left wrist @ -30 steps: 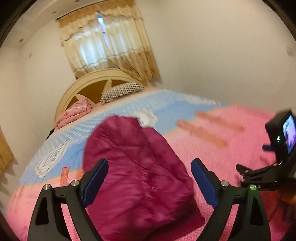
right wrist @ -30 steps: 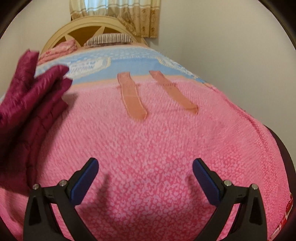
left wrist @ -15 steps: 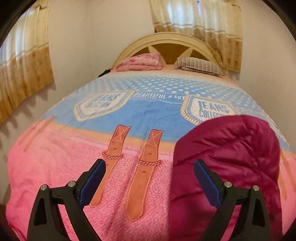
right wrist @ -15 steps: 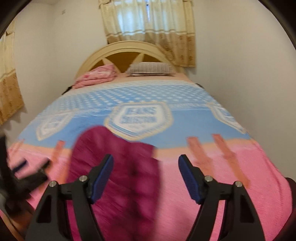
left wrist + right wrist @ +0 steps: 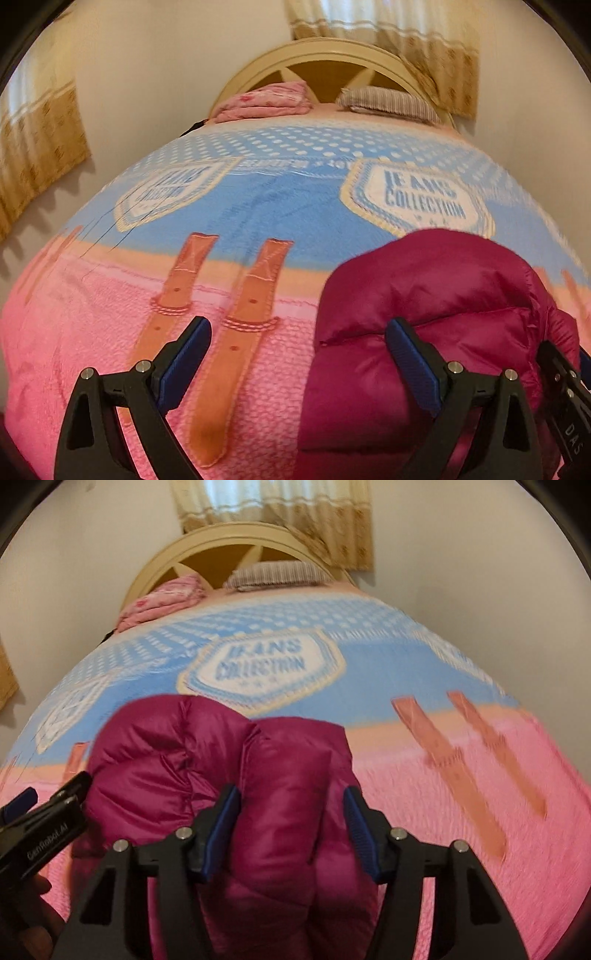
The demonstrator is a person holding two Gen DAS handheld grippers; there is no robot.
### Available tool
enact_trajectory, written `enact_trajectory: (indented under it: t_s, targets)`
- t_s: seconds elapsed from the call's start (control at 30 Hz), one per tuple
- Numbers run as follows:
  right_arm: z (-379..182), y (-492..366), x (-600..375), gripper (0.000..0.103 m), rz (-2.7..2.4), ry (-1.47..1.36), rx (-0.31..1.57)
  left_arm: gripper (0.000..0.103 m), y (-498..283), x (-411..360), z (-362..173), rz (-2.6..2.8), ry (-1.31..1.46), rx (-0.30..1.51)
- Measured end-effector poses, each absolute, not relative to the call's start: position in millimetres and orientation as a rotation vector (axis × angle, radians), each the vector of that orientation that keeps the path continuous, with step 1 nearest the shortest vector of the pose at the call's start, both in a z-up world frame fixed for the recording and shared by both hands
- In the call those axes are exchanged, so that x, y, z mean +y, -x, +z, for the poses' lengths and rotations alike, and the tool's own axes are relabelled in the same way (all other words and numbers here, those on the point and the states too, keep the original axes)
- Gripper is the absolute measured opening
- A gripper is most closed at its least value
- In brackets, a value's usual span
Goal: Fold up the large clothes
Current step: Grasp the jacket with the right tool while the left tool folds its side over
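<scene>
Maroon puffer jacket bundled in a thick mound on the pink lower half of the bedspread, near the foot of the bed and just short of the blue printed band. Left gripper above the bedspread just left of the mound, jaws wide and holding nothing, the right-hand finger against or just in front of the jacket's edge; contact not determinable. Right gripper centred on the mound, jaws partly spread and straddling a puffed ridge of fabric; pads beside the ridge, with no visible pinching, so no confirmed hold. Folded pink quilt and striped pillow at the headboard, well apart from the work area. Judged stage: fold largely formed, bundle not yet flat or squared. Probable faults from here: slippery, air-filled shell springing back open if released without pressing down; a shallow bite on the ridge taking only the top layer, so that lifting peels the fold apart; closing over too thick a roll, leaving the pads to slide off; uneven pull from one side only, dragging the mound across the bedspread and skewing the edges; collision between the two grippers, close together at the jacket's left side. Recommended check before any lift: both layers inside the jaws.
</scene>
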State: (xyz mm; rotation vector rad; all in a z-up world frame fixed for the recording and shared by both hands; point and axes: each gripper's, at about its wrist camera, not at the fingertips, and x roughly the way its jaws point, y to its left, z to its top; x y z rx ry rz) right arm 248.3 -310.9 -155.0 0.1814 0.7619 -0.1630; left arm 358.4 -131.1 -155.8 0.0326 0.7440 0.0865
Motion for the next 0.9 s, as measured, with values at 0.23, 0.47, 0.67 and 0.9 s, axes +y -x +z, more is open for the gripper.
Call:
enact_trajectory:
  t_s: [0.23, 0.47, 0.67, 0.9]
  targets:
    - [-186, -240, -317, 0.061, -0.192, -0.235, 0.75, 0.097, -359, -163, -178, 0.102, -0.163, 0.718]
    - [-200, -242, -325, 0.064, -0.177, -0.273, 0.752, 0.1, -367, -157, -194, 0.084, -0.099, 0.752]
    - [-207, -246, -327, 0.065, -0.176, -0.277, 0.762, 0.102, -374, -154, -204, 0.072, -0.061, 0.787]
    - [-213, -248, -331, 0.066, -0.174, -0.29, 0.774, 0.102, -375, -155, -209, 0.072, -0.062, 0.795]
